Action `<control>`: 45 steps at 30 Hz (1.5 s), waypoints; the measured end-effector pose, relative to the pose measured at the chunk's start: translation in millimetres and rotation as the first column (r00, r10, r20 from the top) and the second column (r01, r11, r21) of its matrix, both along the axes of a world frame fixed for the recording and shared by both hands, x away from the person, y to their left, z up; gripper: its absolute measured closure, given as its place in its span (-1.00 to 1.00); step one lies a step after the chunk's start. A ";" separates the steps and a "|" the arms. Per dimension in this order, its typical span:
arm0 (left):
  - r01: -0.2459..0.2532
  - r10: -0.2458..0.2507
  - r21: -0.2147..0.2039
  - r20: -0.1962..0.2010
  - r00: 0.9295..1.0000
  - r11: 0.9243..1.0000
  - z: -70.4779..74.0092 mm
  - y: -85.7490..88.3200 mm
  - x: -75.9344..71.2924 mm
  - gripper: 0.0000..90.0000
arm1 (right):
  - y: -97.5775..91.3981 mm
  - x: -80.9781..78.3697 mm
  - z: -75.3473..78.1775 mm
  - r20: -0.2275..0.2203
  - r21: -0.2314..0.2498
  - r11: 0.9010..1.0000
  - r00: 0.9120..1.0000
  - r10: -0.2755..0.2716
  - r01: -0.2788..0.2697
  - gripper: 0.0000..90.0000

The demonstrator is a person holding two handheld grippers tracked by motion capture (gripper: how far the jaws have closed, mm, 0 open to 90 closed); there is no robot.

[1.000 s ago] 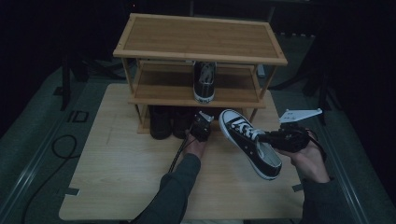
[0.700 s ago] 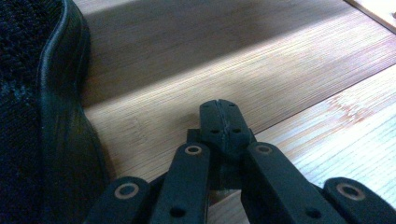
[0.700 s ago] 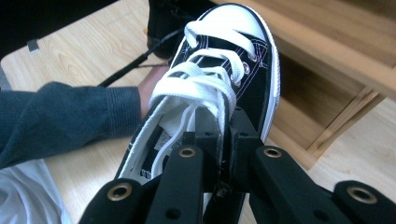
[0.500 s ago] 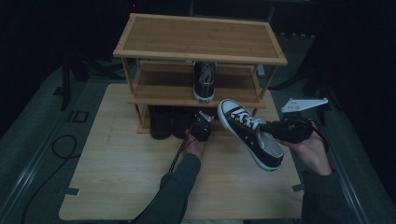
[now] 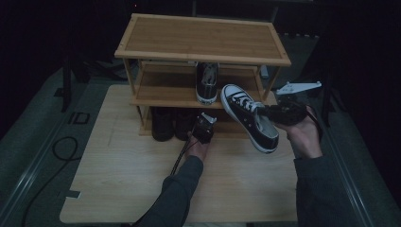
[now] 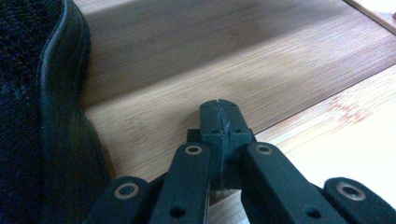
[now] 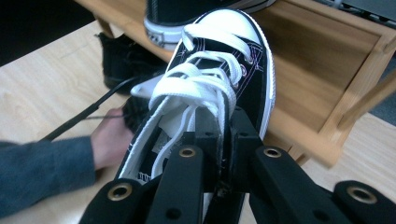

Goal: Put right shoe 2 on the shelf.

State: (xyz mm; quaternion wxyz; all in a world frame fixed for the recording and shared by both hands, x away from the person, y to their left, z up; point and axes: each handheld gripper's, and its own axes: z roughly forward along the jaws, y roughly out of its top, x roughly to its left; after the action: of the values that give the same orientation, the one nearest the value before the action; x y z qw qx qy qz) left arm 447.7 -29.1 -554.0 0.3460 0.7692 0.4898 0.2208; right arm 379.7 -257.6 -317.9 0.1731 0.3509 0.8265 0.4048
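A black-and-white lace-up sneaker [image 5: 248, 118] hangs in the air in front of the bamboo shoe rack [image 5: 203, 40], toe pointing at the middle shelf. My right gripper [image 5: 276, 113] is shut on it; in the right gripper view the jaws pinch the sneaker's [image 7: 219, 70] side wall by the opening, at my right gripper [image 7: 225, 127]. A matching sneaker [image 5: 208, 82] stands on the middle shelf, heel outward. My left gripper [image 5: 204, 128] sits low by the bottom shelf, shut and holding nothing [image 6: 219, 112].
Two black shoes [image 5: 171, 124] stand on the bottom shelf, left of my left gripper; one black shoe [image 6: 42, 116] is close beside its jaws. The rack's top shelf is bare. The wooden table [image 5: 123, 179] has room in front. A cable [image 5: 61, 151] lies on the floor at left.
My right gripper has carried the sneaker up and toward the rack, so its toe now reaches the middle shelf's front edge. The left gripper has stayed where it was.
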 end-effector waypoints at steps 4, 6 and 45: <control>0.000 0.000 0.000 0.000 1.000 1.000 0.0 0.1 0.0 1.00 | 6.7 16.5 -0.2 0.005 0.011 1.000 1.000 -0.029 0.029 0.91; 0.002 -0.002 -0.001 -0.002 1.000 1.000 0.0 0.3 0.0 1.00 | 9.3 23.7 -0.8 0.008 0.020 0.999 0.999 -0.045 0.045 0.91; 0.001 -0.001 -0.003 0.001 1.000 1.000 -0.3 0.4 -0.2 1.00 | -4.9 19.8 21.9 0.130 0.083 0.985 0.978 -0.161 0.151 1.00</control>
State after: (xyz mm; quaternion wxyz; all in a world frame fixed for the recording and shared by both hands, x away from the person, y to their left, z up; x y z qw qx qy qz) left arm 447.5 -28.7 -554.3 0.3478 0.7686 0.4896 0.2203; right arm 399.5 -262.5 -296.0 0.2473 0.3925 0.7672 0.4428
